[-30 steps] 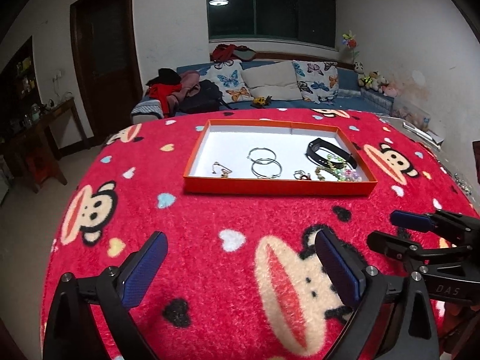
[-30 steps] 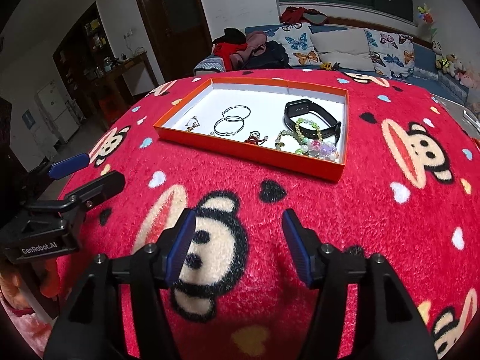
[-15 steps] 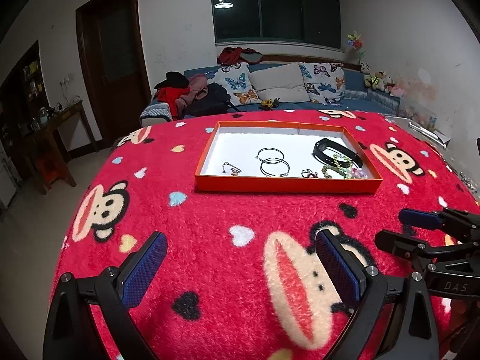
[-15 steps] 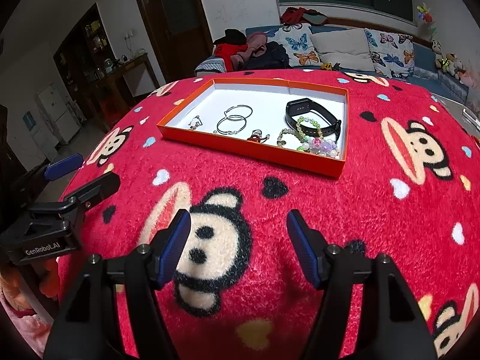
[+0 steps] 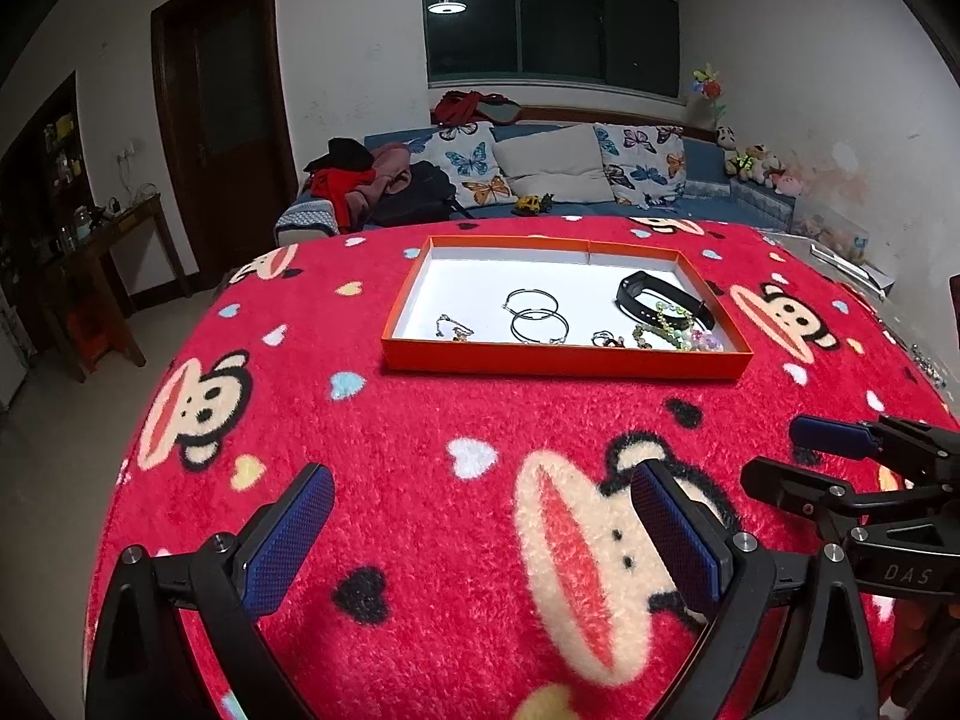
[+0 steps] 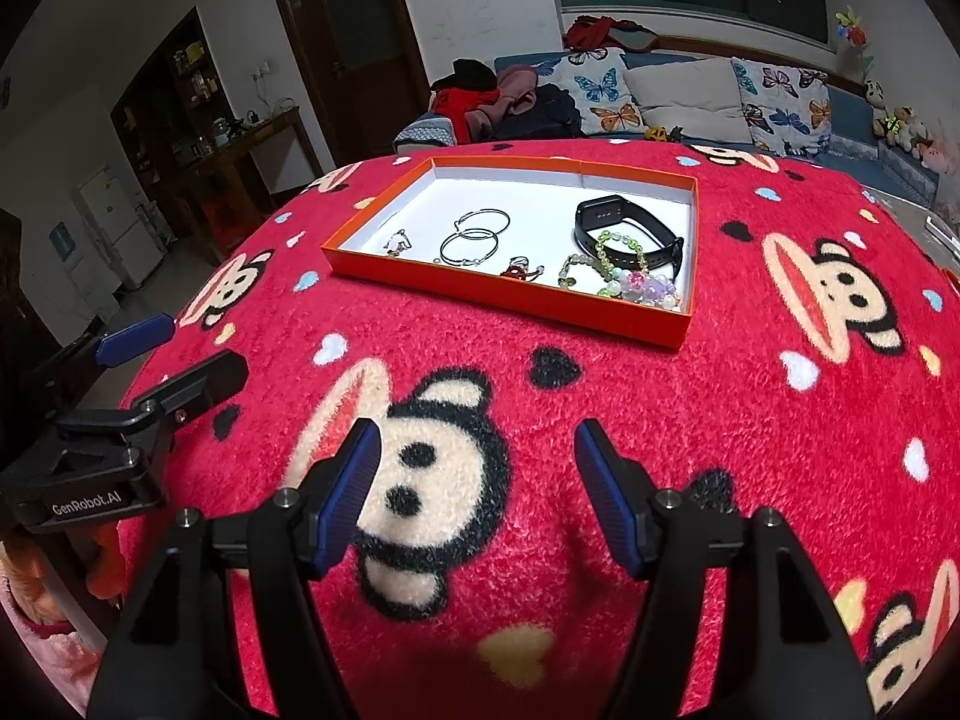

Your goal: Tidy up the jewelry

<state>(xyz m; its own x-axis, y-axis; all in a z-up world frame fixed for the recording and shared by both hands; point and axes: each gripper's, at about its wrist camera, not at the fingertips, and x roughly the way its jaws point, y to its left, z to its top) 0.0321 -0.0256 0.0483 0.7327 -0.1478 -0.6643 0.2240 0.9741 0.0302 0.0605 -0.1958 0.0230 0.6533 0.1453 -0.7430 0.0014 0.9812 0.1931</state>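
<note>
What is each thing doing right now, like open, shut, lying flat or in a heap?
Left tongs: open, empty.
Right tongs: open, empty.
Orange box: lid off, on the blanket.
Hoop earrings: flat, overlapping.
Black watch band: loop on its side.
Bead bracelets: heaped together.

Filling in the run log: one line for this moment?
left gripper: open, empty | right gripper: open, empty | both over blanket, short of orange tray | jewelry in tray

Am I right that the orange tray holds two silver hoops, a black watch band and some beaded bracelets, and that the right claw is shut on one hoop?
Not quite: the right claw is open and empty above the red blanket, as the right wrist view shows. The tray's contents are as you say.
</note>
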